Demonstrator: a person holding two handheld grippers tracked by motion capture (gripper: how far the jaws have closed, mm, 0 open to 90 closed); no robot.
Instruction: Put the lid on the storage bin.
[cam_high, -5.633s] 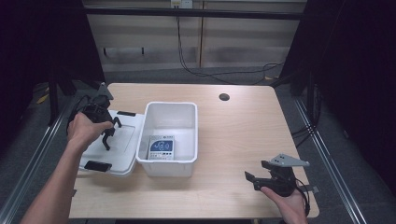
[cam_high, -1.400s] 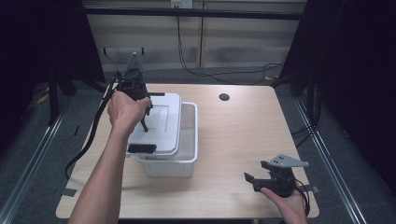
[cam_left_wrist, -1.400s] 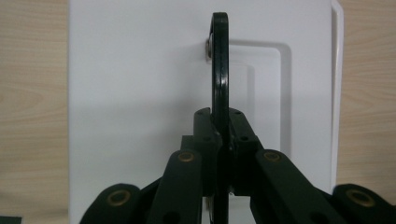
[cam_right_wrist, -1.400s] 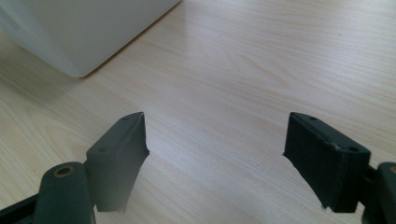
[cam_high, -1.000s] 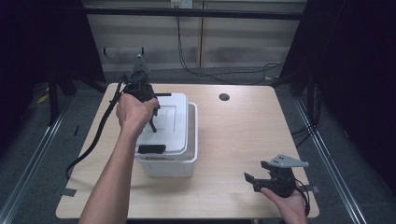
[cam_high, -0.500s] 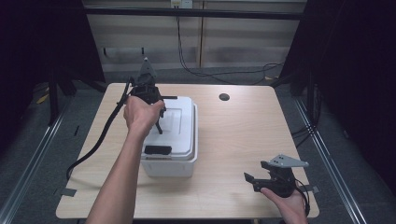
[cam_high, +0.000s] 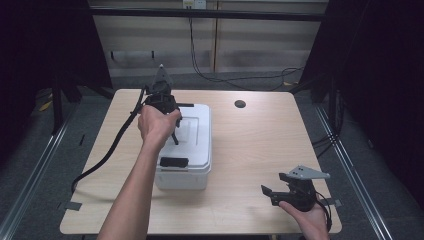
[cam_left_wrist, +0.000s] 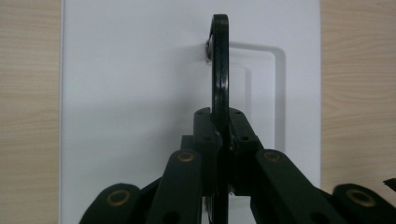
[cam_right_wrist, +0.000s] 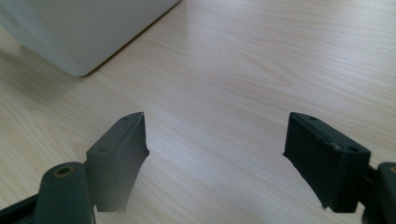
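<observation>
My left gripper (cam_left_wrist: 219, 140) has its jaws clamped on the thin black handle (cam_left_wrist: 220, 65) of the white lid (cam_left_wrist: 140, 93). In the left gripper view the handle stands up on edge between the two pads, and its far end is pinned to the lid at a small metal pivot. The lid spreads flat and pale under the jaws, with a raised rectangular panel showing to the right of the handle and bare wood on both sides.

From the high view I see the left gripper (cam_high: 172, 131) pointing down over the far half of the lid (cam_high: 192, 137), my left hand (cam_high: 156, 122) wrapped around its body. The lid sits on top of the white bin (cam_high: 182, 177), covering it squarely as far as I can tell. A second black latch (cam_high: 173, 162) lies flat on the lid's near edge. The left gripper's cable (cam_high: 110, 150) trails off the table's left side.

My right gripper (cam_right_wrist: 215, 154) has its jaws spread wide with nothing between them, just table (cam_right_wrist: 261, 70) beneath. A corner of the bin (cam_right_wrist: 79, 28) shows at the upper left of its view. In the high view the right gripper (cam_high: 272, 192) rests near the table's near right corner, well apart from the bin, held in my right hand (cam_high: 310, 217). A dark round hole (cam_high: 240, 104) marks the far side of the table (cam_high: 270, 145).
</observation>
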